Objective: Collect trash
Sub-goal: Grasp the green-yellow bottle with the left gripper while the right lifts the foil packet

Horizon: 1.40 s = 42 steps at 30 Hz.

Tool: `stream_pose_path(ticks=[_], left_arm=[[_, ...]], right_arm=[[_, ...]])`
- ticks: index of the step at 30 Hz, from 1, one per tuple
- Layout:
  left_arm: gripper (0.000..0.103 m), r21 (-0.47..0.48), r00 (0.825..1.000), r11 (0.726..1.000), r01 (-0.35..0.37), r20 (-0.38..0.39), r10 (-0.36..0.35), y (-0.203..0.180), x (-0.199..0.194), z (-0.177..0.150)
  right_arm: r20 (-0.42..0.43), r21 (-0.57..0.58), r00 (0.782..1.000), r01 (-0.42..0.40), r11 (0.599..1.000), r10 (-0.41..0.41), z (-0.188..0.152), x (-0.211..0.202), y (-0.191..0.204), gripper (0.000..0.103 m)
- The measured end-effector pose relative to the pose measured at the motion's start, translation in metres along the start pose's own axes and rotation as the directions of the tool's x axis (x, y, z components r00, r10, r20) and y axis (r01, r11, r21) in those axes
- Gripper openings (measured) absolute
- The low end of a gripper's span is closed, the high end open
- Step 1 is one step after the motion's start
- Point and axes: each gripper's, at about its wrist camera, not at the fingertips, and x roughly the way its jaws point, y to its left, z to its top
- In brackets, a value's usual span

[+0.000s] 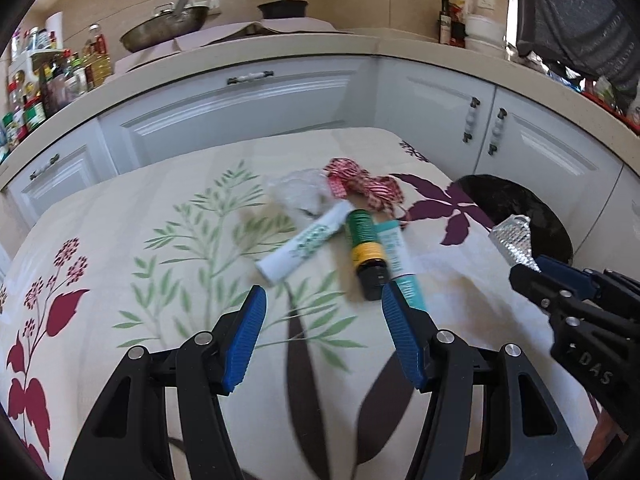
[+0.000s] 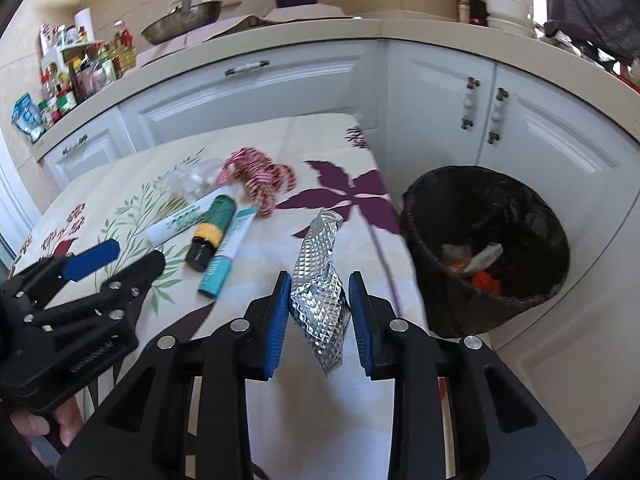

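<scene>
One foil wrapper (image 2: 318,300) sits pinched in the right gripper (image 2: 319,316) beside the bin (image 2: 486,308), ready for dropping, while the left gripper (image 1: 322,340) waits open.

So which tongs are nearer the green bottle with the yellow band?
Left. The left tongs hang open just short of the green bottle, which lies ahead between their tips. The right tongs are off to its right, shut on a silver foil wrapper beside the bin.

Crinkled silver foil wrapper (image 2: 318,292) with embossed diamond texture (shiny, catching light), ribbed blue pads (image 2: 280,320) on matt black plastic fingers, smooth printed floral tablecloth (image 2: 132,184), glossy black bin liner (image 2: 532,216) beside the table's edge, glossy white cabinet doors (image 2: 256,96).
</scene>
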Motion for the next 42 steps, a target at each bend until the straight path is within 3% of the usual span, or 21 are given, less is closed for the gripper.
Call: stream_pose_path(ticks=[18, 21, 23, 25, 42], left_arm=[[0.056, 0.012, 0.997, 0.999, -0.034, -0.069, 0.034, -0.016, 0.039, 0.025], [0.045, 0.012, 0.996, 1.0, -0.015, -0.091, 0.016, -0.017, 0.044, 0.025], [0.03, 0.014, 0.994, 1.0, -0.002, -0.108, 0.004, -0.017, 0.047, 0.024], [0.025, 0.01, 0.993, 1.0, 0.013, -0.121, -0.012, -0.017, 0.049, 0.023], [0.024, -0.013, 0.999, 0.999, 0.036, -0.033, -0.036, -0.013, 0.016, 0.024]], right_arm=[[0.054, 0.073, 0.998, 0.03, 0.997, -0.034, 0.008, -0.001, -0.055, 0.029], [0.055, 0.077, 0.998, 0.028, 0.997, -0.032, 0.008, 0.001, -0.058, 0.029], [0.055, 0.077, 0.998, 0.024, 0.997, -0.028, 0.008, 0.002, -0.059, 0.029], [0.054, 0.077, 0.998, 0.02, 0.997, -0.024, 0.007, 0.003, -0.058, 0.029], [0.1, 0.063, 0.993, 0.059, 0.996, -0.065, 0.013, -0.007, -0.061, 0.029]])
